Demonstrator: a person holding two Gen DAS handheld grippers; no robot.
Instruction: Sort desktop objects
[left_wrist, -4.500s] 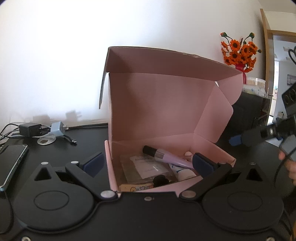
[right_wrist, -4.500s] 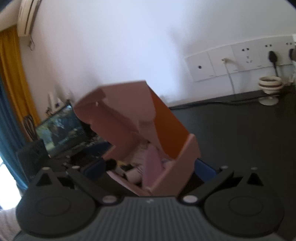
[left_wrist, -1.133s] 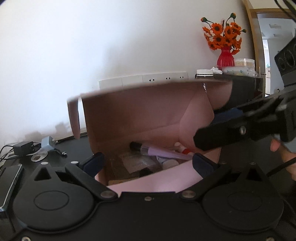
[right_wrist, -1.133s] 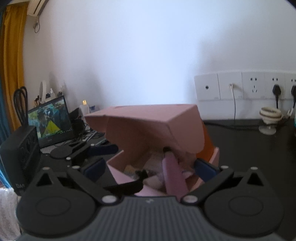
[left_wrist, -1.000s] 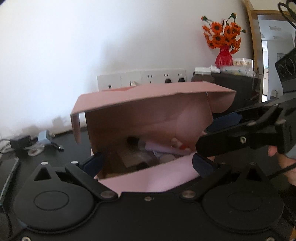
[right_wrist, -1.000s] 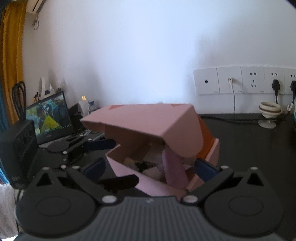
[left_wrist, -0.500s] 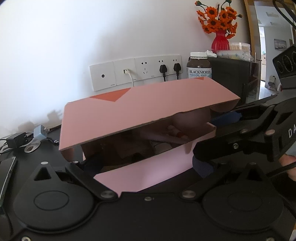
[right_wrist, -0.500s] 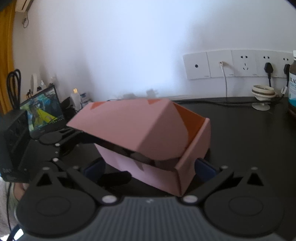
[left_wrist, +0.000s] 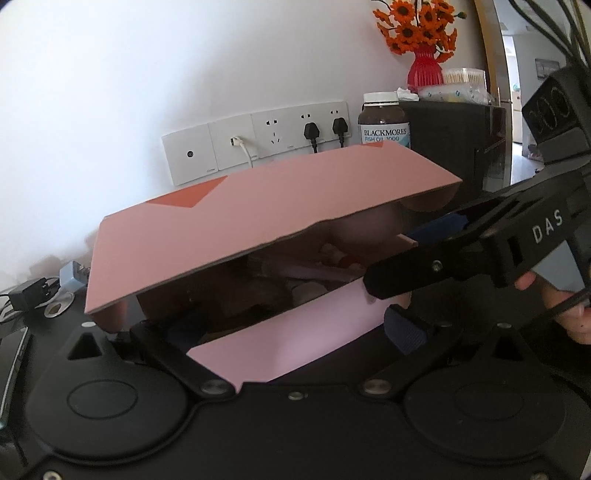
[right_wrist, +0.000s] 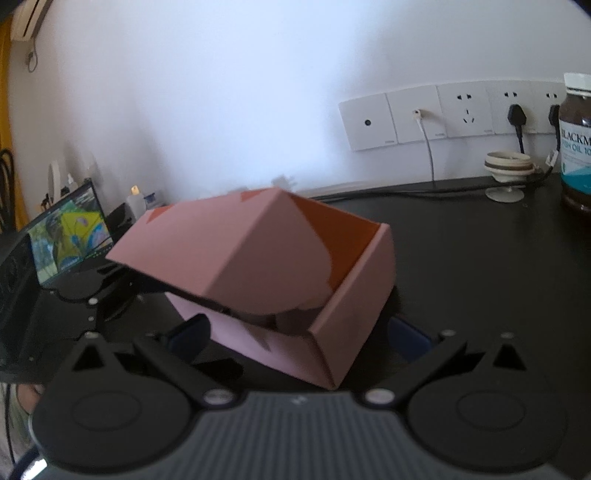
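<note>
A pink cardboard box (left_wrist: 295, 339) sits on the black desk with its lid (left_wrist: 258, 218) tipped down and almost closed. Through the remaining gap, tubes and small items (left_wrist: 317, 269) show dimly inside. My left gripper (left_wrist: 291, 328) is open and straddles the box's front wall; its left fingertip is hidden behind the box. In the right wrist view the same box (right_wrist: 266, 269) shows its right corner, with my right gripper (right_wrist: 299, 338) open around it. The right gripper's fingers (left_wrist: 436, 266) reach in at the box's right side under the lid.
A brown fish oil bottle (left_wrist: 384, 122) stands behind the box by the wall sockets (left_wrist: 258, 147). A charger (left_wrist: 26, 295) and a phone (left_wrist: 14, 354) lie at the far left. A red vase of orange flowers (left_wrist: 424, 66) stands on a dark cabinet. A laptop screen (right_wrist: 66, 236) glows left.
The lid has swung down from upright to nearly closed. The right gripper has moved in against the box's right side. Both cameras have risen and now see over the box.
</note>
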